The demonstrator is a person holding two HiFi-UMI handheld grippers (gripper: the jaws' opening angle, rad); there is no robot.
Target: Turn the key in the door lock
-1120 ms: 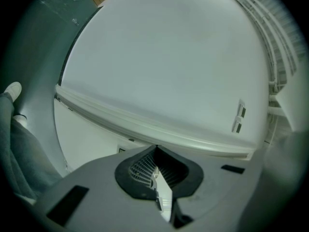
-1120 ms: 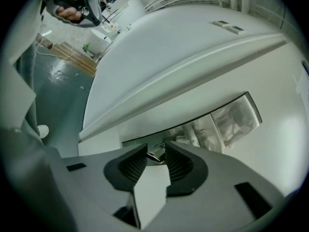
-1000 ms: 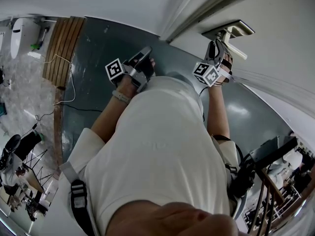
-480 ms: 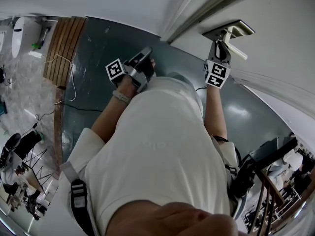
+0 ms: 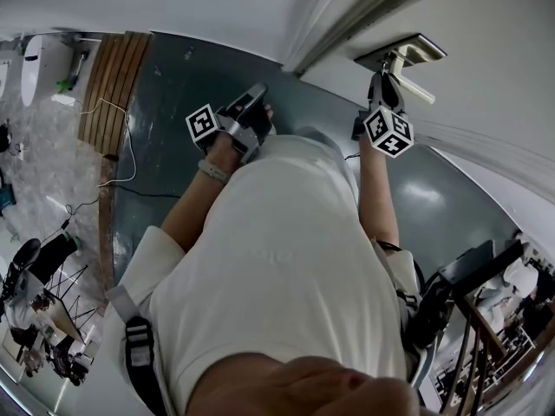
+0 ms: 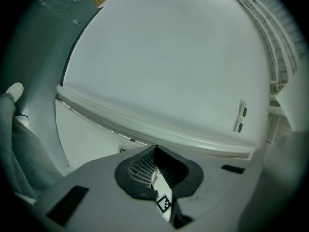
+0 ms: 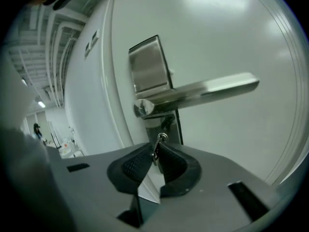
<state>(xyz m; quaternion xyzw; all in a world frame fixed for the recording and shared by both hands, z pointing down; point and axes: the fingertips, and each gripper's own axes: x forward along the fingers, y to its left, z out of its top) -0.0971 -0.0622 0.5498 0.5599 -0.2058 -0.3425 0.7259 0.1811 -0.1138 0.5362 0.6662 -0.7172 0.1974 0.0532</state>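
A silver lever handle on its steel plate stands on the white door. Just under it, a small key sticks out of the lock. My right gripper has just been closing, and its black pads now pinch the key head. From the head view, the right gripper reaches up under the handle, its marker cube facing me. My left gripper hangs level in front of the door frame, away from the lock. In its own view the left gripper has its pads together on nothing.
The white door frame runs between the two grippers. Grey floor lies below, with wooden boards and a cable at the left. A stair railing stands at the lower right. My torso fills the middle.
The right gripper has rolled about its own axis at the lock, so its marker cube swung from the left side round to the right. The left gripper has stayed where it was.
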